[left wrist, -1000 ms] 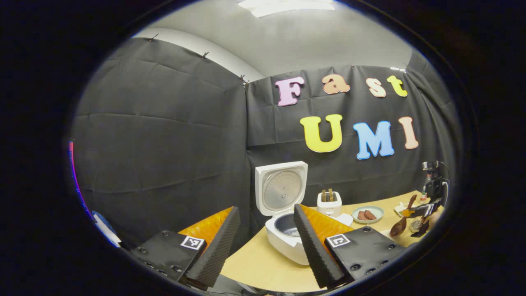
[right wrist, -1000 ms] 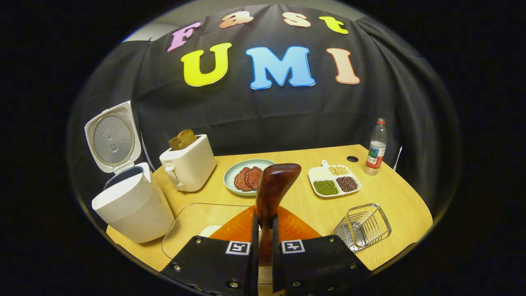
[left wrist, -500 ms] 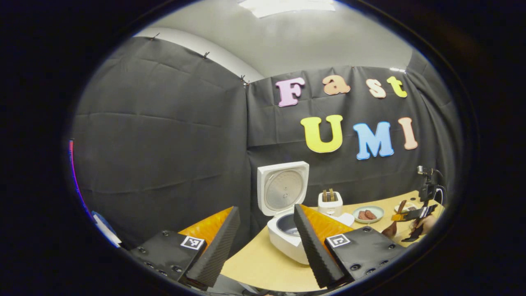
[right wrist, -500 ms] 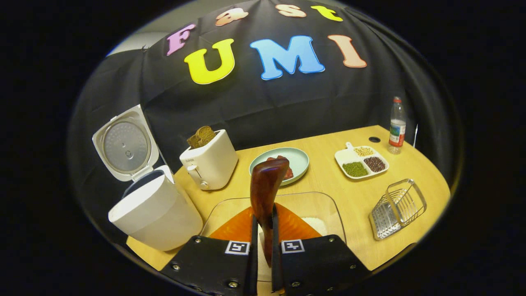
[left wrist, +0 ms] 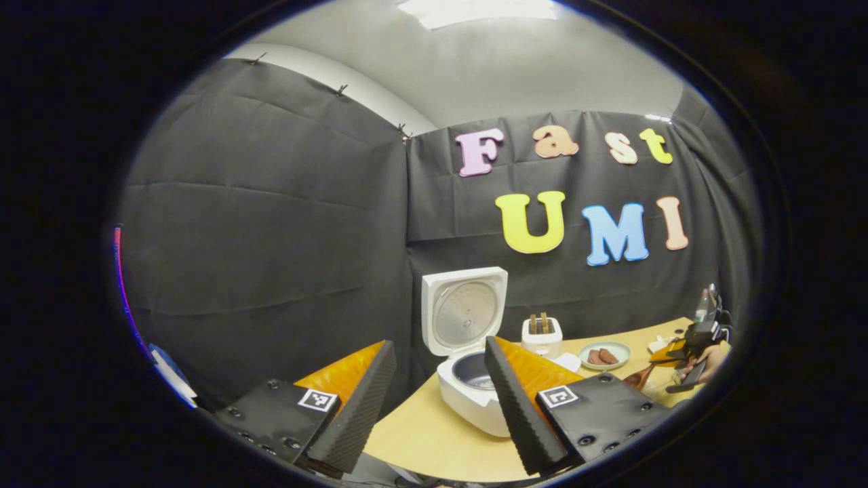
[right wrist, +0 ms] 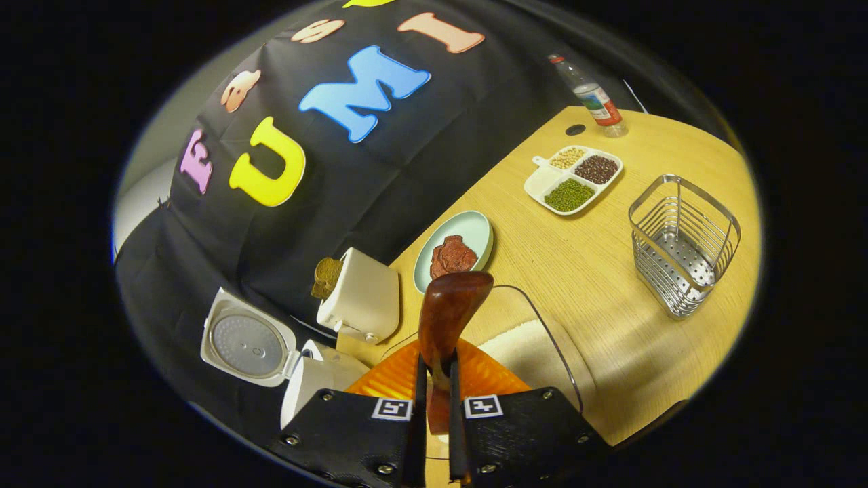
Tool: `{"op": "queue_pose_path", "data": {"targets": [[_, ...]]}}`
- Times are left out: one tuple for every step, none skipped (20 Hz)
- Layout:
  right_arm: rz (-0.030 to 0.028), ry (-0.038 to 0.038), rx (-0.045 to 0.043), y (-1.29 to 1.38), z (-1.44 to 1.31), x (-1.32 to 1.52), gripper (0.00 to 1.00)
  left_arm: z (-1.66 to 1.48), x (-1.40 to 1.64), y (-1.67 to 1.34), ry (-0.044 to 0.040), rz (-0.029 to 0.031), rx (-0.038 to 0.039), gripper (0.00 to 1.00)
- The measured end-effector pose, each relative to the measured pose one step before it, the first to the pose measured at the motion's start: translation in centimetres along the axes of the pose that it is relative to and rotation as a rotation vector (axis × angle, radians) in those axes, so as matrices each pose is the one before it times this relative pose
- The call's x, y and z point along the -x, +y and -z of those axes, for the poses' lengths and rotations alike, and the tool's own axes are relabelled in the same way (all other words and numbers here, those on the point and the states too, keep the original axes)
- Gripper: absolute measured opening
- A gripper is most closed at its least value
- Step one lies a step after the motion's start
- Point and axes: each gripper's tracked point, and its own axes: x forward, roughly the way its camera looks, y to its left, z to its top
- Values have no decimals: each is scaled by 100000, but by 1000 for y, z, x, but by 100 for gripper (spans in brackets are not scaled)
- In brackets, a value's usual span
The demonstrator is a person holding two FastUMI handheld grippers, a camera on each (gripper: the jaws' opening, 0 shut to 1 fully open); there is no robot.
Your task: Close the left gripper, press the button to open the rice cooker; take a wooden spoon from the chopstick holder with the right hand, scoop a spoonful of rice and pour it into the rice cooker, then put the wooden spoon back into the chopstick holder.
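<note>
The right gripper (right wrist: 434,379) clamps the wooden spoon (right wrist: 447,318) by its handle between both fingers, the bowl end rising in front of the camera, the whole view tilted. Directly beyond the spoon lies a clear tray (right wrist: 542,339) holding white rice (right wrist: 522,346). Beside the tray stands the white toaster (right wrist: 363,301) with bread in it, and next to that the rice cooker (right wrist: 305,379), lid up. Past the tray sits a plate of meat (right wrist: 458,247), then a divided dish of beans (right wrist: 573,179) and a water bottle (right wrist: 590,98). The wire chopstick holder (right wrist: 681,244) stands apart from the tray on the wooden table (right wrist: 610,305).

The left gripper (left wrist: 434,400) hangs with its fingers spread wide, nothing between them, short of the open rice cooker (left wrist: 468,359).
</note>
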Motion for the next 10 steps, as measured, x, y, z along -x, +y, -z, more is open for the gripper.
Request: {"op": "queue_pose_path", "data": {"targets": [[-569, -142, -1241, 160, -363, 287, 14, 42, 112, -103, -227, 267, 239, 93], [-1259, -45, -1373, 381, -458, 267, 14, 0, -21, -146, -41, 125, 200, 89], [-2432, 8, -1472, 774, -341, 358, 14, 102, -50, -139, 142, 73, 382, 93], [-2971, -39, -1304, 978, -389, 331, 13, 3, -90, -196, 200, 146, 445, 93], [-3071, 200, -848, 1066, -295, 238, 13, 6, 97, -70, 11, 24, 304, 93], [-2342, 47, -278, 1045, -371, 42, 13, 44, -12, 31, -140, -68, 64, 93], [-1764, -343, 403, 955, -267, 38, 13, -63, -97, -15, -237, -97, 27, 93], [-1697, -168, 1357, 1004, -348, -41, 13, -109, 6, 10, -320, -92, 182, 93], [-1743, 48, 1604, 1215, -128, -42, 14, 33, 12, 28, -130, -37, 234, 93], [-2029, 50, 2072, 1044, -69, -148, 13, -22, 106, 159, -58, -333, 156, 93]]}}
